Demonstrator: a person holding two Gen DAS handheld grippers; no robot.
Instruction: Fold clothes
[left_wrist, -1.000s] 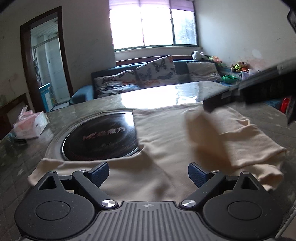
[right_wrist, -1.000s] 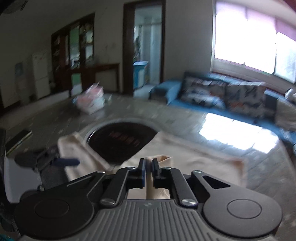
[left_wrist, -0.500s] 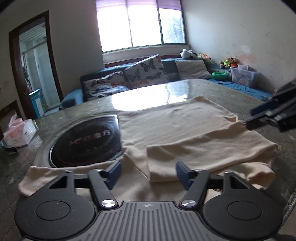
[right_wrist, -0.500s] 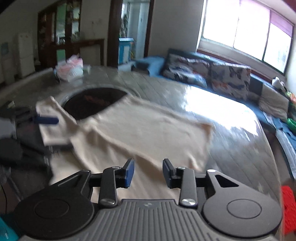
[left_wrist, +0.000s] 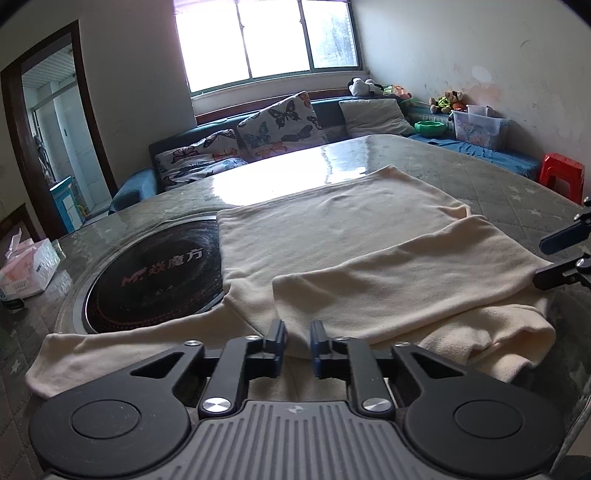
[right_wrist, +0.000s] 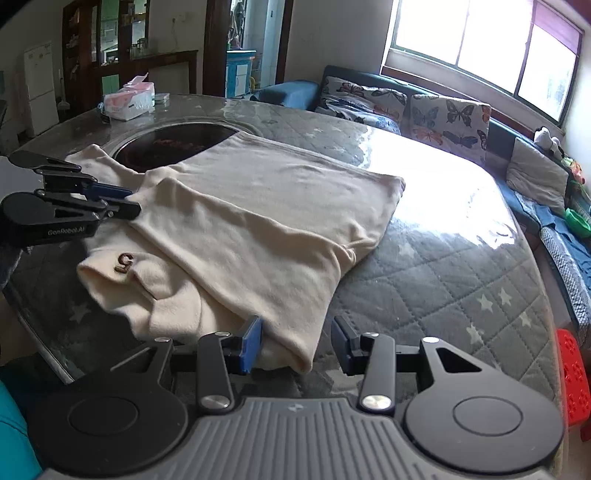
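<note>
A cream long-sleeved shirt (left_wrist: 332, 236) lies spread on the table, with one sleeve folded across its body (left_wrist: 402, 280). It also shows in the right wrist view (right_wrist: 258, 206), with a brown "5" mark (right_wrist: 123, 262) near the collar. My left gripper (left_wrist: 298, 345) is low over the shirt's near edge, its jaws narrowed with a small gap and nothing between them. My right gripper (right_wrist: 295, 341) is open around the shirt's folded corner. Each gripper shows in the other's view: the right (left_wrist: 561, 258) and the left (right_wrist: 107, 201).
A round black cooktop (left_wrist: 155, 280) is set into the table under the shirt's left part. A tissue pack (left_wrist: 26, 269) sits at the table's far left. A sofa with butterfly cushions (left_wrist: 280, 125) stands behind. A red stool (left_wrist: 561, 173) is at the right.
My right gripper carried the sleeve across the shirt, let it go and opened, then drew back to the corner. My left gripper's jaws narrowed from wide open to a small gap.
</note>
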